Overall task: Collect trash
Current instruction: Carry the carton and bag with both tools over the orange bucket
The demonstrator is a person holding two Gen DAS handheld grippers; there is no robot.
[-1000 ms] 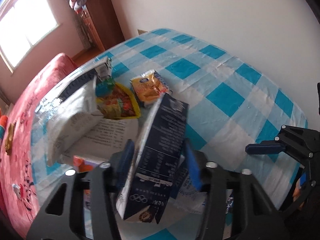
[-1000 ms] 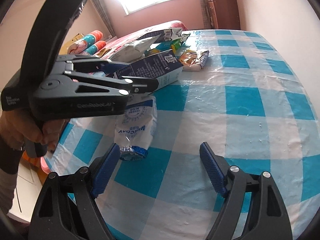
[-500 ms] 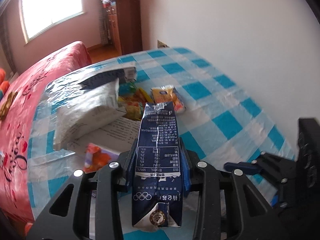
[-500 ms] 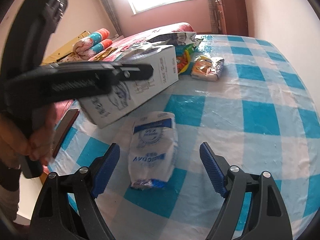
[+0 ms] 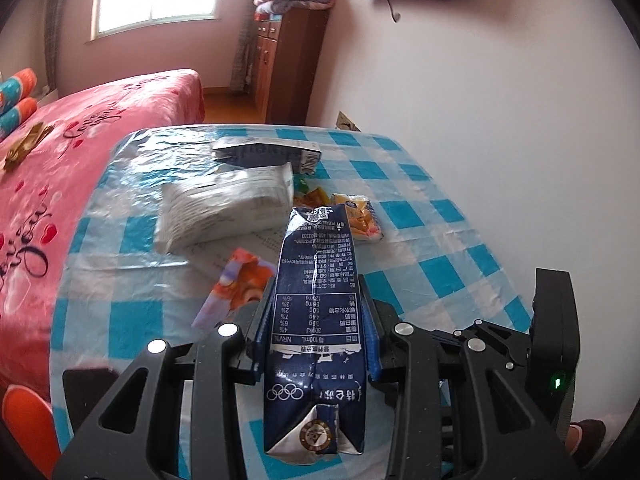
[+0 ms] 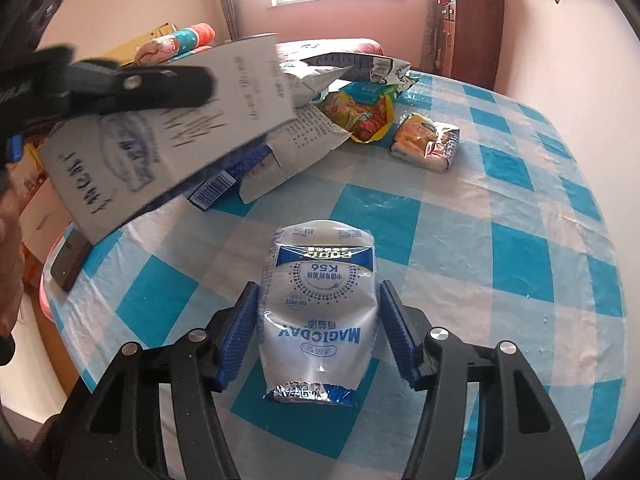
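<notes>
The left wrist view shows the left gripper (image 5: 316, 336) clamping a dark blue milk carton (image 5: 316, 320), while the right gripper (image 6: 318, 332) straddles a silver milk pouch (image 6: 318, 316), jaws not yet closed; wrappers (image 6: 426, 142) remain on the checked table (image 6: 520, 240).

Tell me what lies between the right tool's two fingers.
The silver-blue milk pouch lies on the checked tablecloth between the right tool fingers, seen in the right wrist view.

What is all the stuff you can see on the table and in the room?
Dark blue milk carton: 1, held above table.
Silver-blue foil pouch: 1, near table edge.
Yellow snack packet: 1, mid-table.
White plastic bag: 1, far side.
Checked blue-white tablecloth: 1, covers table.
Pink bed: 1, beside table.
Brown wooden cabinet: 1, by wall.
Left gripper: black, shut on carton.
Right gripper: black, open around pouch.
</notes>
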